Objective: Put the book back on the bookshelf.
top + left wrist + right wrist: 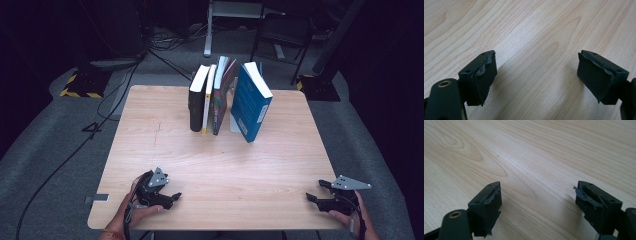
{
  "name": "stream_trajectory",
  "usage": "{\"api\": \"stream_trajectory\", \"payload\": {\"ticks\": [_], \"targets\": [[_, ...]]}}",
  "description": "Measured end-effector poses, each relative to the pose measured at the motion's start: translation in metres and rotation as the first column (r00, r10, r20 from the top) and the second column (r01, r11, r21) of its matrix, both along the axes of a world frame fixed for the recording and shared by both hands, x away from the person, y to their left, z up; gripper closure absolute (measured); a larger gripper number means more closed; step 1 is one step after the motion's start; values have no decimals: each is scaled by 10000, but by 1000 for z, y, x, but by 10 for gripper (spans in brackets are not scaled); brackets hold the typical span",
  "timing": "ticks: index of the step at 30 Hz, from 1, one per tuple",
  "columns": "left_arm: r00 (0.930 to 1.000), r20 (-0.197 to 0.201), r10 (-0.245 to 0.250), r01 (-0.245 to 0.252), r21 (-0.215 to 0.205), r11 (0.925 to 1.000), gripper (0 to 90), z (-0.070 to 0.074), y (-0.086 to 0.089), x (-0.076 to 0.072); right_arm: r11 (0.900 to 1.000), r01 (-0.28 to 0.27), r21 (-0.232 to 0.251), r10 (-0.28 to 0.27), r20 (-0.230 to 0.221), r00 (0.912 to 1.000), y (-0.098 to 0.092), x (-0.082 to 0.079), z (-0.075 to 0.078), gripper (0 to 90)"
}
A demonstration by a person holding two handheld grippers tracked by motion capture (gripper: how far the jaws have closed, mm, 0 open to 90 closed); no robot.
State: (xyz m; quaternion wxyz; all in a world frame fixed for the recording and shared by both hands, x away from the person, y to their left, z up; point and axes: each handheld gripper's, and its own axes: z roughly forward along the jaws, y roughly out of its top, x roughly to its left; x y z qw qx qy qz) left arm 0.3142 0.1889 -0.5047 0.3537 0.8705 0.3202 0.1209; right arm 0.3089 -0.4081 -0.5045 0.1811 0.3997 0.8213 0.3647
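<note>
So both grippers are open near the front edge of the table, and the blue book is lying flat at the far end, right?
Not quite. The blue book stands on its edge, leaning, beside the other upright books, as the high view shows. Both the left gripper and right gripper are open near the table's front edge.

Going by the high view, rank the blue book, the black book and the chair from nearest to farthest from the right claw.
From the right claw at the table's near right edge:
1. Blue book, leaning at the right end of the row of books.
2. Black book, upright at the row's left end.
3. Chair, on the floor beyond the table's far edge.
</note>
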Motion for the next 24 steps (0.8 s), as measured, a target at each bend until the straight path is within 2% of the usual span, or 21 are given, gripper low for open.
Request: {"api": "stream_trajectory", "payload": {"ticks": [24], "targets": [[9998, -18, -196, 196, 14, 9998, 157, 0, 0, 3, 10000, 13, -7, -13, 32, 10000, 0, 1, 0, 212]]}}
